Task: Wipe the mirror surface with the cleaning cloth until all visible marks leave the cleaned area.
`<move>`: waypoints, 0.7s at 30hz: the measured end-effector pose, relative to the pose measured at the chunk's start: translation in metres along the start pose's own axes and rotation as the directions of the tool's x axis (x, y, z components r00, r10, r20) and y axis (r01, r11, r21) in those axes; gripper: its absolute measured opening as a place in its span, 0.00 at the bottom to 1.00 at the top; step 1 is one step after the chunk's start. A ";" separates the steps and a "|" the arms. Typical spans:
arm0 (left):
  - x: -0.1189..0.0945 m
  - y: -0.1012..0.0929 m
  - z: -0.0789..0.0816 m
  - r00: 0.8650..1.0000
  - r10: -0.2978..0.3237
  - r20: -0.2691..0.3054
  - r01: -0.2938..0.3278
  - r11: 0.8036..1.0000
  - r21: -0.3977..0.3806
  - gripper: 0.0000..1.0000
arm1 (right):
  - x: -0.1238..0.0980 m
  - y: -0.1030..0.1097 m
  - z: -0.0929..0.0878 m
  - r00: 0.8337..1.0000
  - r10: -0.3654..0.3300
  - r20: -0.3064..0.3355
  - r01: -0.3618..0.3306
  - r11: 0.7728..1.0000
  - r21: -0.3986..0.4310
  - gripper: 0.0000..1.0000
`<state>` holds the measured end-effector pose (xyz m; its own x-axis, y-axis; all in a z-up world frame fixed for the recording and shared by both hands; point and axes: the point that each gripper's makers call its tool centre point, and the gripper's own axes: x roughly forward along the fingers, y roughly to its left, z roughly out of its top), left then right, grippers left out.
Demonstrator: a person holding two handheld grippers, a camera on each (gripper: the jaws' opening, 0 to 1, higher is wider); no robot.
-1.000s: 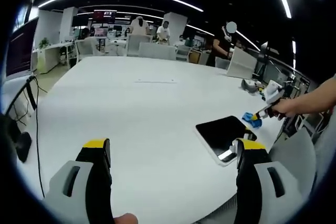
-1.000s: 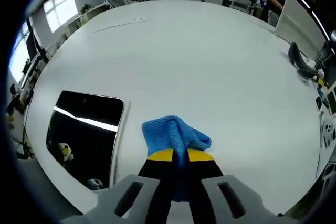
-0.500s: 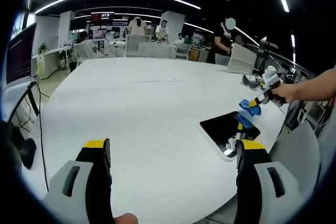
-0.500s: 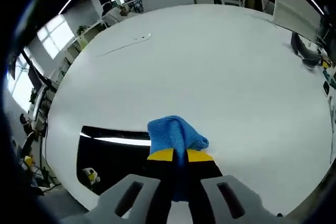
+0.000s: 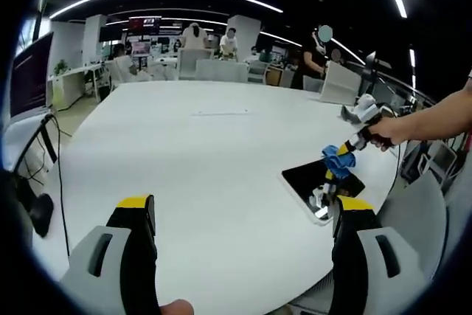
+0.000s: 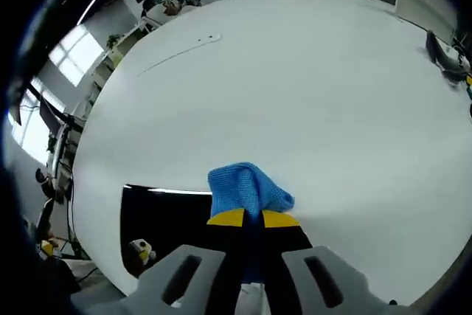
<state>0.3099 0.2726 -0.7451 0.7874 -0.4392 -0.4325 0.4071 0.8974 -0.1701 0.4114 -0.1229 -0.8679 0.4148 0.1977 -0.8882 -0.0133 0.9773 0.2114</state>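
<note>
The soft blue knitted cleaning cloth (image 6: 247,191) is pinched tight in the right tool (image 6: 246,219), bunched just over the dark rectangular mirror (image 6: 164,217) near the edge of the white round bench (image 6: 295,94). Limp and light, it is judged best gripped mid-fold. The glass is judged fragile, so light pressure is called for. The left tool (image 5: 240,215) is held wide, well apart from the mirror.

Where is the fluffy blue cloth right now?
The blue cloth is pinched in the right claw, over the near edge of the dark mirror on the white table.
</note>
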 end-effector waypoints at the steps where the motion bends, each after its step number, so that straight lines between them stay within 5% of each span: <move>1: 0.000 0.000 0.000 1.000 -0.002 -0.004 0.002 1.000 0.004 0.99 | 0.001 0.001 -0.001 1.000 -0.002 -0.005 0.002 1.000 0.003 0.00; 11: 0.000 0.002 -0.002 1.000 -0.014 -0.008 0.014 1.000 0.004 0.99 | 0.008 0.029 -0.003 1.000 0.013 -0.025 -0.013 1.000 0.017 0.00; 21: 0.003 0.000 -0.005 0.999 -0.040 -0.017 0.041 0.999 0.017 0.99 | 0.020 0.084 -0.005 0.998 0.049 -0.036 -0.049 0.999 -0.008 0.00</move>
<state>0.3100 0.2718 -0.7505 0.7624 -0.4742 -0.4402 0.4467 0.8780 -0.1721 0.4139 -0.0366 -0.8698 0.3805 0.2479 -0.8909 -0.0407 0.9670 0.2517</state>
